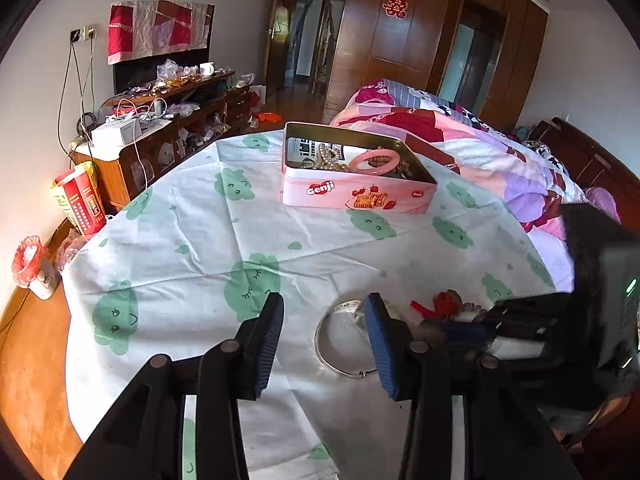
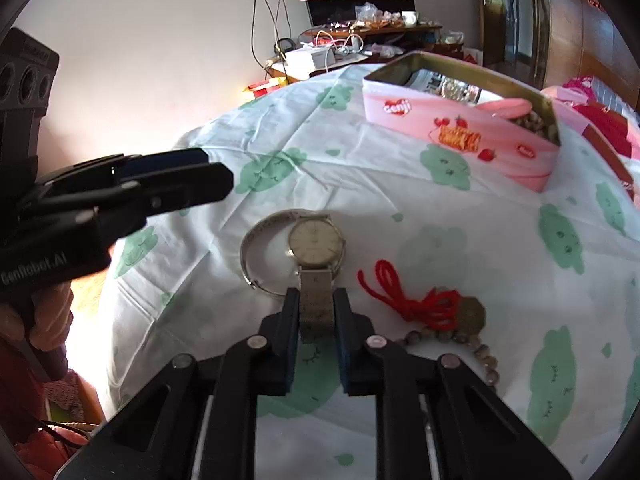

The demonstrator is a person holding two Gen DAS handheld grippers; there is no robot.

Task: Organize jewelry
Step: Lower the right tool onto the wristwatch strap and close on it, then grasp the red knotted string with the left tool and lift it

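The left gripper (image 1: pixel 324 338) was seen released in the left wrist view, nothing between its jaws, above the cloud-print cloth (image 1: pixel 192 248). A silver bangle (image 1: pixel 344 344) lay just behind its right finger, partly hidden by it. Further right, the red cord (image 1: pixel 438 305) was crowded by the other tool's black body. The pink tin (image 1: pixel 352 196) stood well beyond, a pink bangle (image 1: pixel 374 162) and pearls (image 1: pixel 330 160) inside.

In the right wrist view, the right gripper (image 2: pixel 316 312) was clenched on the strap of the watch (image 2: pixel 316 240), whose face overlapped the silver bangle. The red cord, a coin (image 2: pixel 474 314) and brown beads (image 2: pixel 476 346) lay just right; the left gripper was seen at the left.
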